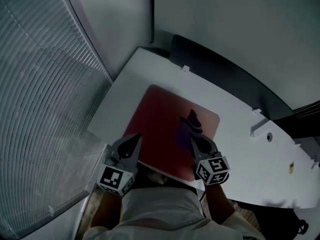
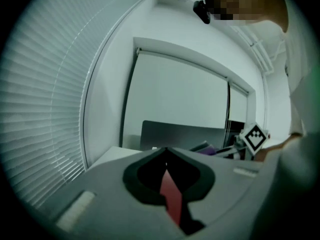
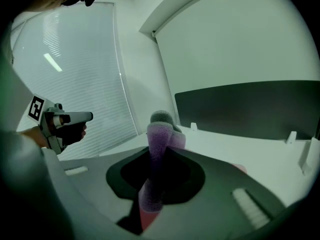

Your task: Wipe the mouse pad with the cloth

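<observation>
On the white desk (image 1: 235,109) in the head view, the red mouse pad (image 1: 160,119) is lying flat and you are working over it with both tools. Your right gripper (image 1: 196,136) is reaching out over the pad's right half and carrying the purple cloth (image 1: 191,120), which is trailing ahead of its tips onto the pad. That suits wiping, since the cloth is meeting the surface before the jaws do. Your left gripper (image 1: 134,140) is sitting at the pad's near left edge, probably to stop the pad sliding.

In the left gripper view, the jaws are meeting at their tips with nothing caught between them. A strip of the red pad (image 2: 171,194) is showing through the slit below them, so the pad is lying right under this tool. I cannot tell whether the tips are touching it.

In the right gripper view, the jaws are clamping the cloth (image 3: 155,174). It is running up through the gap and bunching in a thick fold beyond the tips. The left gripper (image 3: 75,118) is showing well apart at the left, in front of the window blinds (image 3: 85,59).
</observation>
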`<action>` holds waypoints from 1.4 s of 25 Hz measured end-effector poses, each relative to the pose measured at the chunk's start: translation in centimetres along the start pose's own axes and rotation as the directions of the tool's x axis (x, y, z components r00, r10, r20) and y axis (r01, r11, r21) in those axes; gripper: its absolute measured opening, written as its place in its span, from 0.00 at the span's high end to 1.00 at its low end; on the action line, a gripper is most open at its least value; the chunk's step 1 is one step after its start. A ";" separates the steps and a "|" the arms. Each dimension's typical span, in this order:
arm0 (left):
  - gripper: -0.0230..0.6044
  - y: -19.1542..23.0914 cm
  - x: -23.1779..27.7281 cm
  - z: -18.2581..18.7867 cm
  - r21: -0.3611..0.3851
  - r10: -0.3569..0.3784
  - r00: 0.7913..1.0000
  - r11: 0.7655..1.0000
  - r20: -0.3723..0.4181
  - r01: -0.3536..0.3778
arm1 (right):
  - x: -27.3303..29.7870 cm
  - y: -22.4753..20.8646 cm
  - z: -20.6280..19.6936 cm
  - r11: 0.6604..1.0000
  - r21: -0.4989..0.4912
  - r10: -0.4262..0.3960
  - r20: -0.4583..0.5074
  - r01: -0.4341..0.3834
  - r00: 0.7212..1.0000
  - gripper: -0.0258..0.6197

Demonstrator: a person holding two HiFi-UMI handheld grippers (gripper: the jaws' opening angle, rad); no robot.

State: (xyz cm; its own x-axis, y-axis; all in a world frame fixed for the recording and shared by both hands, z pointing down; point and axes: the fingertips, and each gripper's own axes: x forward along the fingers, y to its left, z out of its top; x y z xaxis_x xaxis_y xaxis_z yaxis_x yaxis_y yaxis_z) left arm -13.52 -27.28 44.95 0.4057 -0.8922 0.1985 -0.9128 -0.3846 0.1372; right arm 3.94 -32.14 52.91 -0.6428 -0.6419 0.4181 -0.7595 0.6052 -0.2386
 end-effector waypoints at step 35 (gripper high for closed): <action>0.96 8.3 0.1 -1.8 -0.059 -0.107 0.990 0.993 -0.097 0.102 | 23.1 -4.0 -3.9 0.956 0.242 -0.099 -0.268 0.167 0.958 0.88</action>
State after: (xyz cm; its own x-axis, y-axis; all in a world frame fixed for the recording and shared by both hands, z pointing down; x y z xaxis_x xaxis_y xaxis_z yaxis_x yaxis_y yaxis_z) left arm -20.98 -30.15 47.81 0.5035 -0.8187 0.2759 -0.8626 -0.4586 0.2134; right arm -7.47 -47.54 66.99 -0.5137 -0.5490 0.6594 -0.8574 0.3571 -0.3706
